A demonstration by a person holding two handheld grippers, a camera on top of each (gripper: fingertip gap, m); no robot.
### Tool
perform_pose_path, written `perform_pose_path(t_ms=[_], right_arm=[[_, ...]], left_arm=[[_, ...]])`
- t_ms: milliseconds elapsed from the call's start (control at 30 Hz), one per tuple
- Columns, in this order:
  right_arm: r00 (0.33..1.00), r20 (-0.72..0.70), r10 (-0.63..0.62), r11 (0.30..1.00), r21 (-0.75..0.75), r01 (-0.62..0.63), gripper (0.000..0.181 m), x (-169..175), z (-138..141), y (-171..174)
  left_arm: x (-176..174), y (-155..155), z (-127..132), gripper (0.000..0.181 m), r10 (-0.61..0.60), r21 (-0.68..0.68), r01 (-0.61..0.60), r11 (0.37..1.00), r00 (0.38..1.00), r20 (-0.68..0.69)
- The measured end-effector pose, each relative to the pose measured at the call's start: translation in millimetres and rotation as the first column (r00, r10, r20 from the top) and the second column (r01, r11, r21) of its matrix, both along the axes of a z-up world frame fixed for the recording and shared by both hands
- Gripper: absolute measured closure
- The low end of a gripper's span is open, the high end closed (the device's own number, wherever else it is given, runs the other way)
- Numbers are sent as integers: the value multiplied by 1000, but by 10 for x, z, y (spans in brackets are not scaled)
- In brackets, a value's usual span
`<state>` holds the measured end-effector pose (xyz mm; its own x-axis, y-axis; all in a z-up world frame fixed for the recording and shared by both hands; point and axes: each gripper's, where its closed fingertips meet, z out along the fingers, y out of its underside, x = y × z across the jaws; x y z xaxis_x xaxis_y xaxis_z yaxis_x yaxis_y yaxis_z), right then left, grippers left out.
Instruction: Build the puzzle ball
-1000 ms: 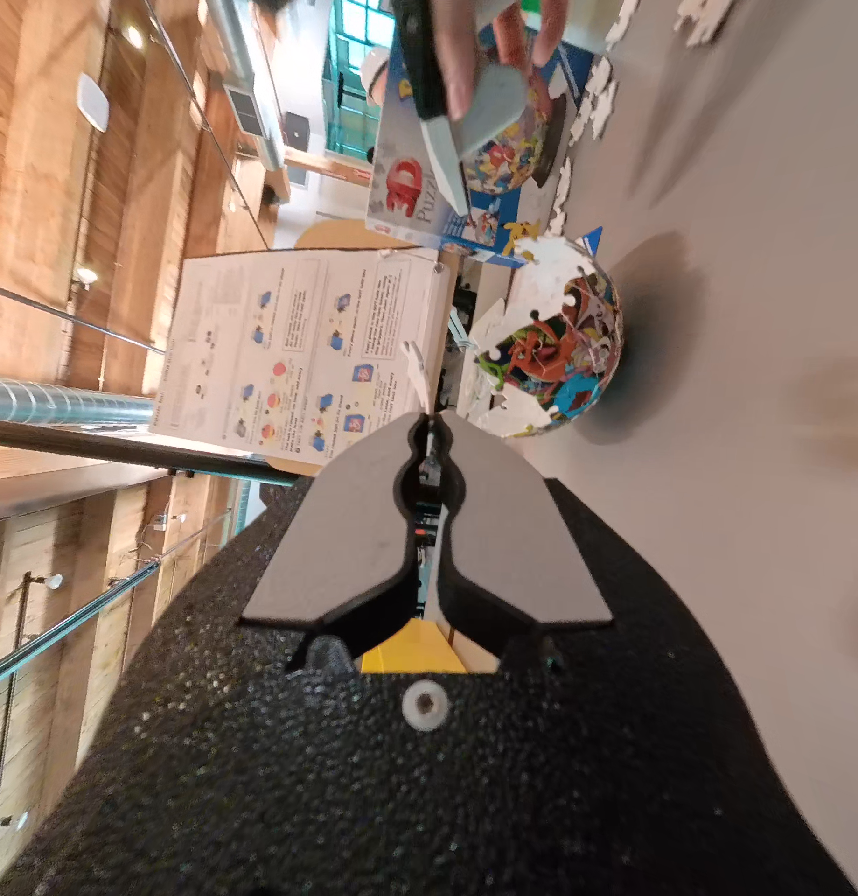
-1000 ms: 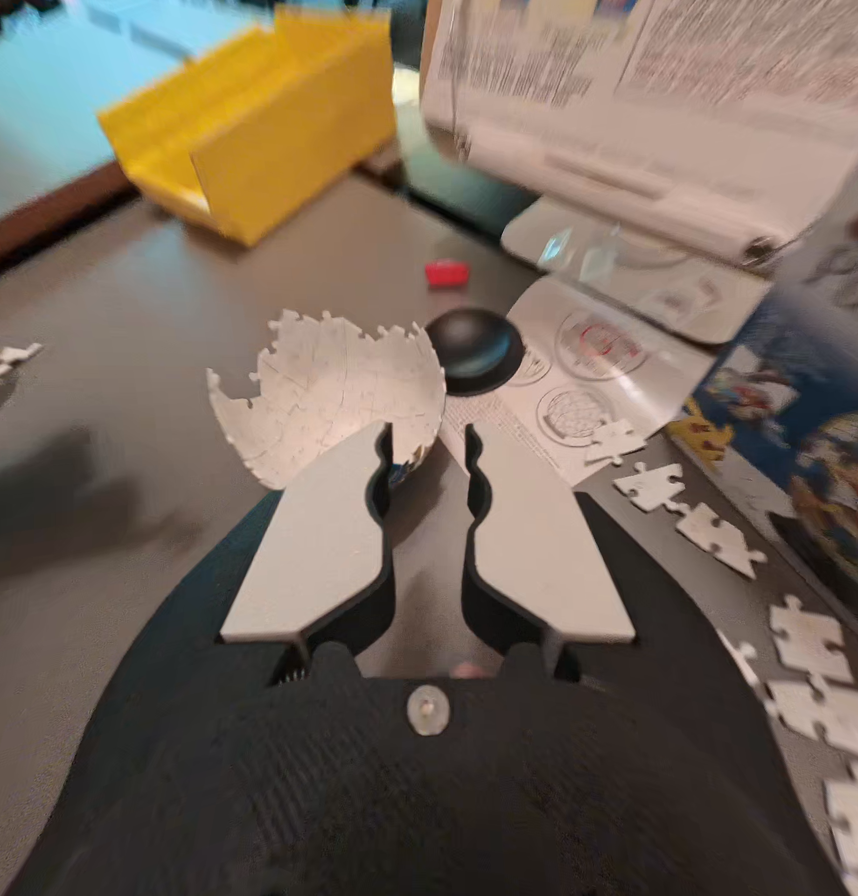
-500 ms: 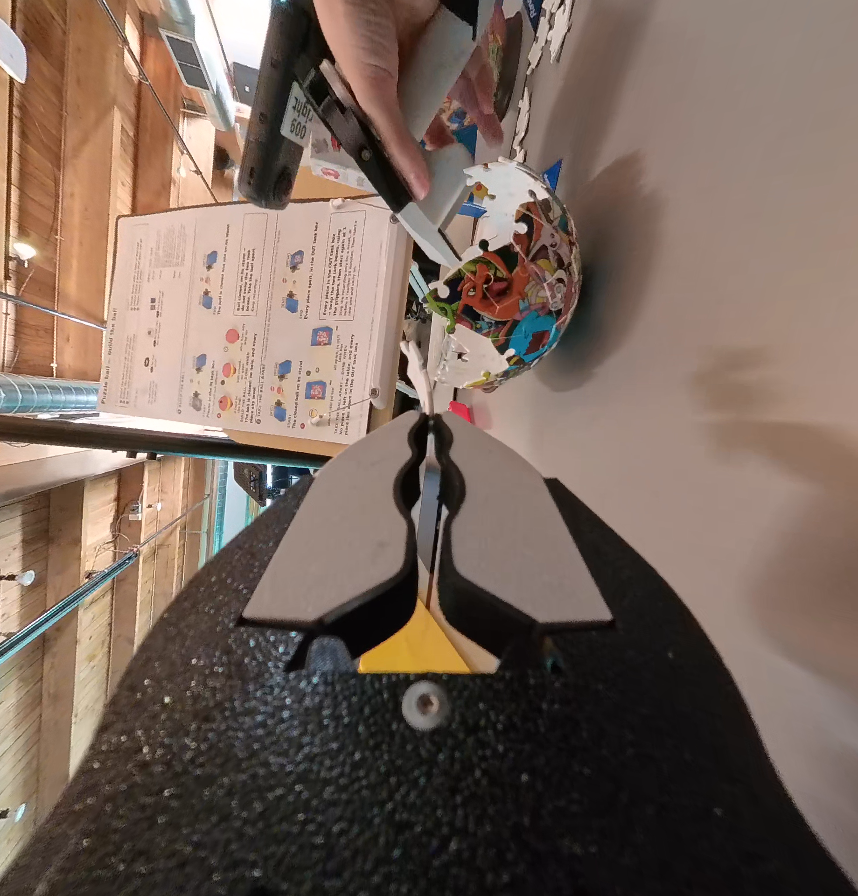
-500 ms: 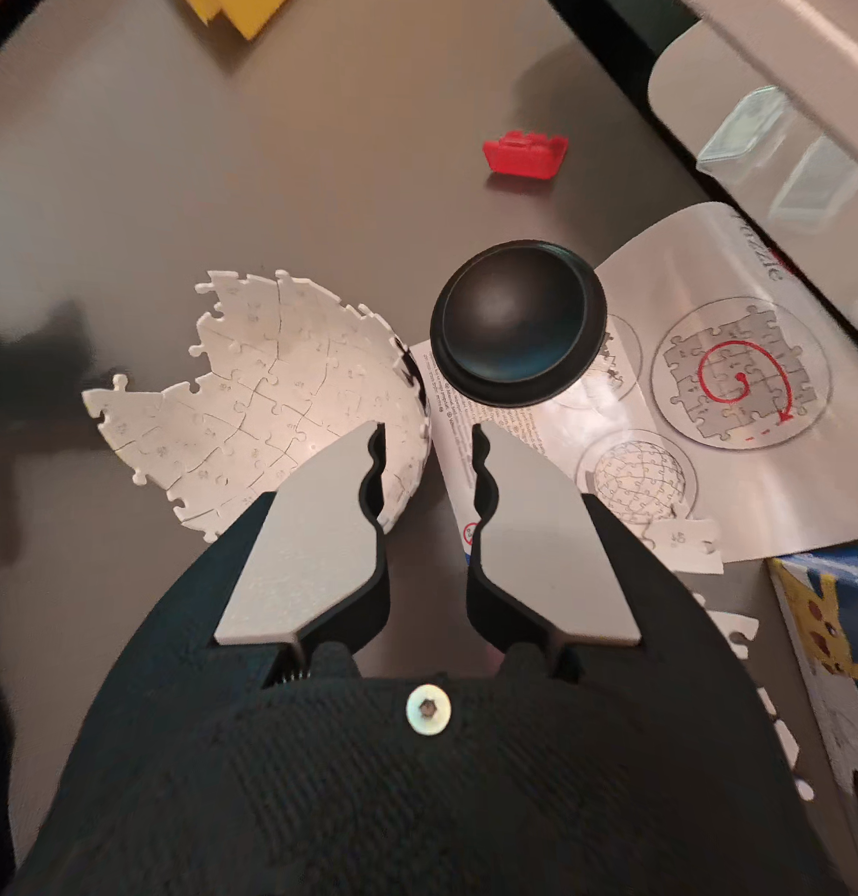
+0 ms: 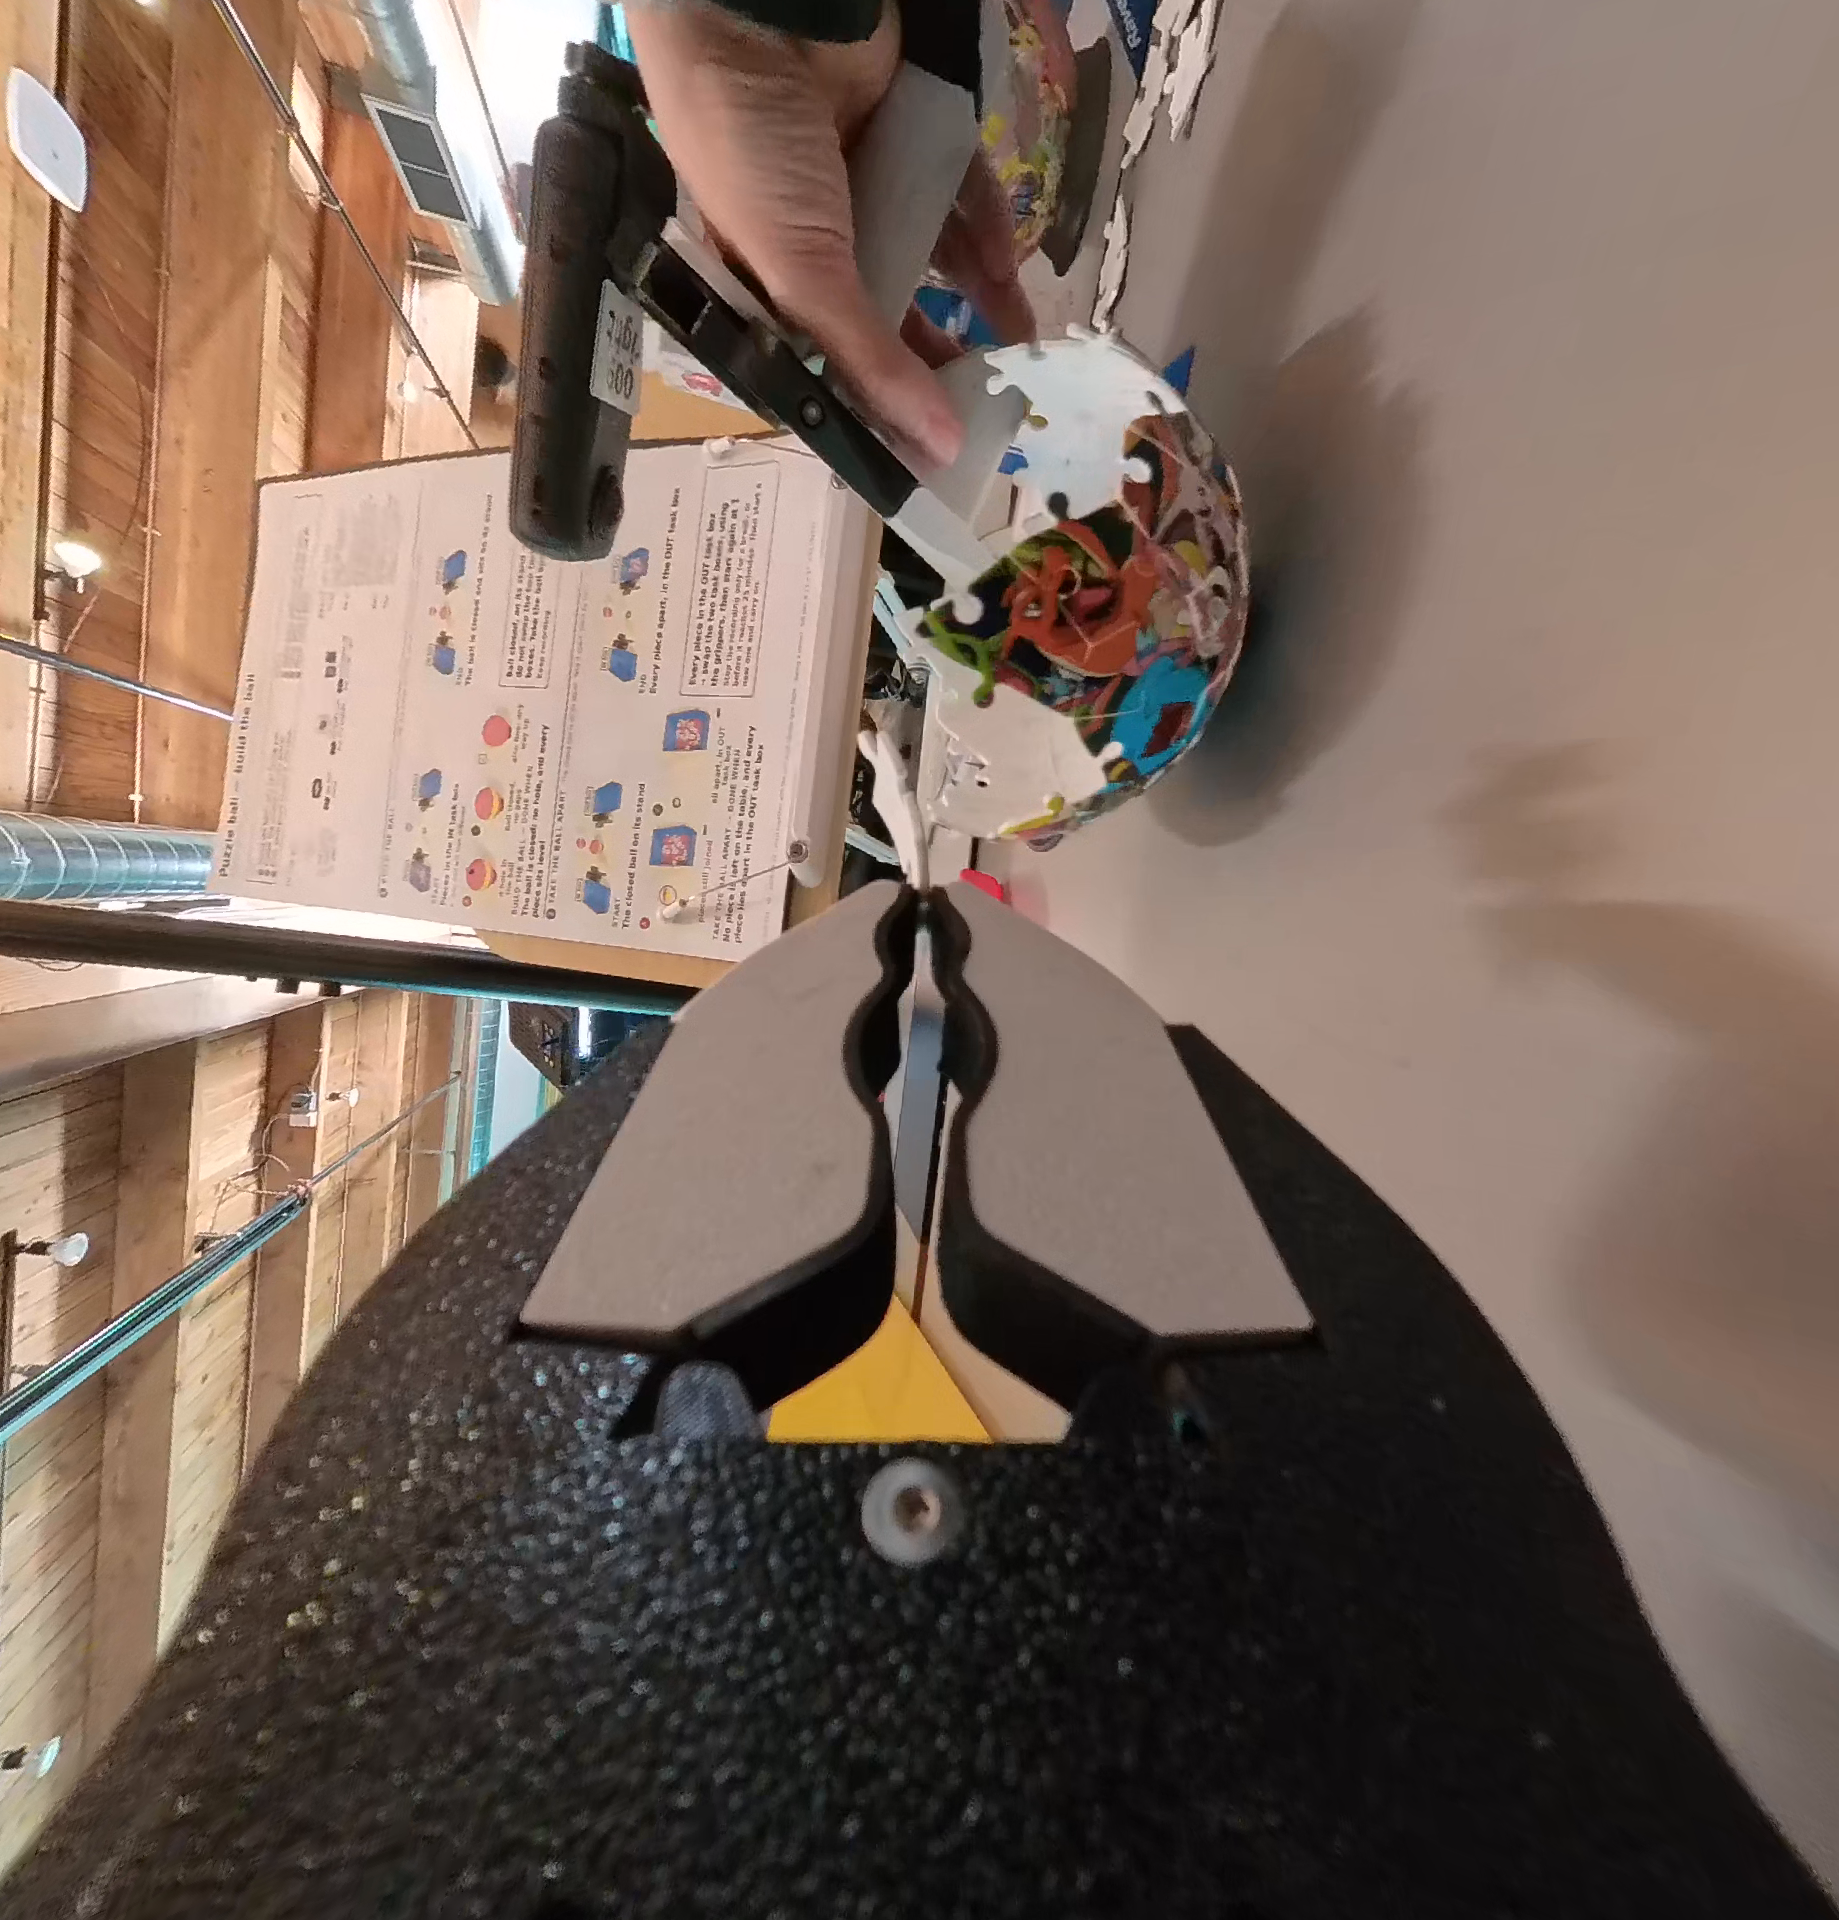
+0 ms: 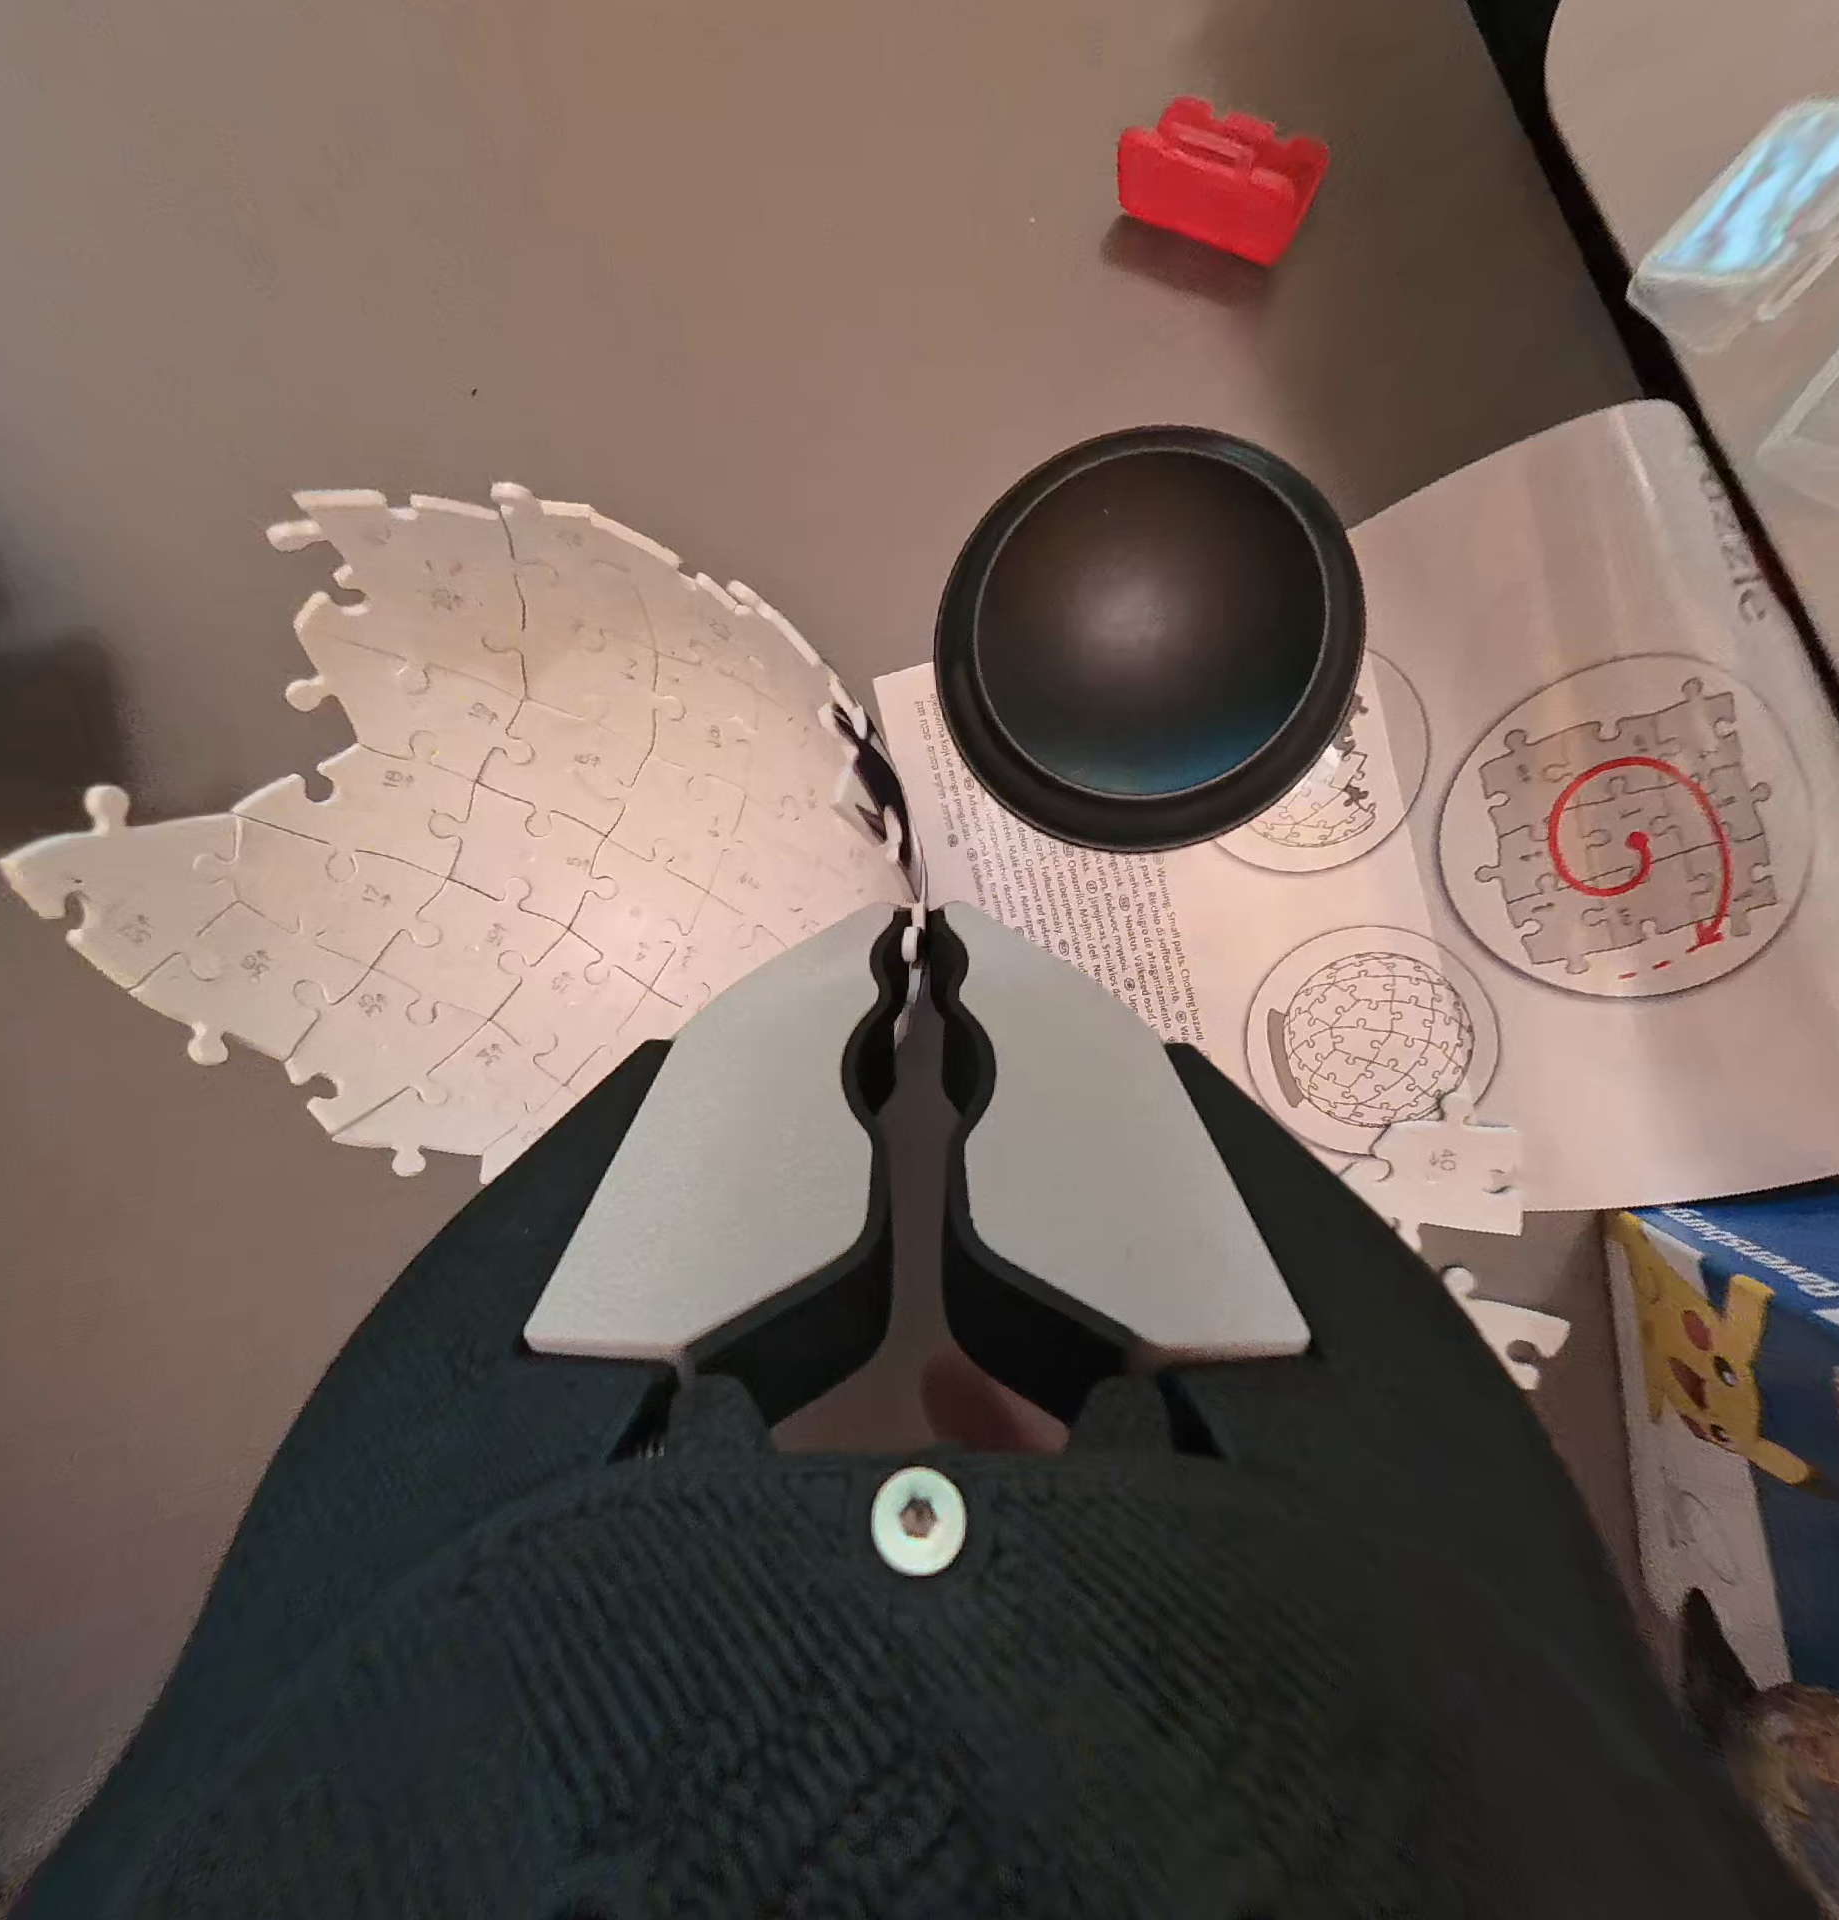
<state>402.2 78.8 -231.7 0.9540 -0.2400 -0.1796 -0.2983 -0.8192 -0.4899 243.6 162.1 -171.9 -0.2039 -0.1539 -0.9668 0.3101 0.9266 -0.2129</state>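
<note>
The half-built puzzle ball (image 5: pixel 1102 634) rests on the grey table, open side up, colourful outside and white inside (image 6: pixel 541 831). My right gripper (image 6: pixel 920 916) is shut on the ball's rim, with one finger inside the shell and one outside. It also shows in the left wrist view (image 5: pixel 951 509), held by a hand. My left gripper (image 5: pixel 920 902) is shut on a white puzzle piece (image 5: pixel 899 790) seen edge-on. It holds the piece in the air close beside the ball's open rim, not touching it.
A black round stand (image 6: pixel 1149 634) sits on an instruction leaflet (image 6: pixel 1580 1039) right of the ball. A red block (image 6: pixel 1216 187) lies farther back. Loose white pieces (image 6: pixel 1445 1164) and the puzzle box (image 6: pixel 1756 1455) are at the right. An instruction board (image 5: pixel 520 696) stands behind. One gripper's finger ends stand about 20 cm off the other's. My left tips are about 25 cm from the red block (image 6: pixel 1216 187), my right tips only 15 cm.
My right gripper has moved down over the shell and shut on its rim; it was open before. My left gripper has come closer to the ball with the piece.
</note>
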Motion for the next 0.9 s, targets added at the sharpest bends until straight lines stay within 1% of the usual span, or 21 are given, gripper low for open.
perform_pose_path(t_ms=[33,100,167,233,300,367,433,567,633,700,833,900], right_arm=[[999,37,14,1000,1,-14,178,-14,24,10],[991,129,22,1000,3,-22,178,-44,94,31],[969,248,20,1000,-3,-20,178,-78,177,37],[928,372,27,1000,-9,-26,178,-148,258,37],[871,490,30,1000,-6,-31,178,-240,347,35],[795,605,32,999,-3,-38,178,-335,425,25],[700,713,44,999,-14,-49,178,-432,490,10],[465,880,93,995,-63,-78,177,-630,630,9],[366,925,106,992,-75,-97,178,-735,681,29],[284,952,115,990,-85,-115,178,-829,722,43],[143,983,117,985,-97,-140,178,-985,784,56],[85,990,113,985,-101,-138,178,-1044,799,46]], left_arm=[[-6,-6,10,180,-2,-7,2,1000,1000,1],[-25,-27,20,180,-10,-18,10,1000,1000,-1],[-41,-39,-7,180,-15,-10,15,1000,1000,-13],[-70,-60,-45,180,-26,-1,26,1000,999,-33],[-121,-116,-121,180,-56,-11,55,998,994,-94],[-173,-172,-216,179,-78,-18,76,997,984,-160],[-218,-208,-345,179,-84,4,88,996,969,-234],[-268,-243,-523,179,-65,84,95,992,951,-302],[-276,-238,-578,179,-45,145,94,985,950,-308],[-277,-217,-627,179,-21,196,87,977,948,-317],[-286,-191,-700,179,10,261,83,962,942,-336],[-289,-179,-729,179,22,288,80,954,943,-333]])
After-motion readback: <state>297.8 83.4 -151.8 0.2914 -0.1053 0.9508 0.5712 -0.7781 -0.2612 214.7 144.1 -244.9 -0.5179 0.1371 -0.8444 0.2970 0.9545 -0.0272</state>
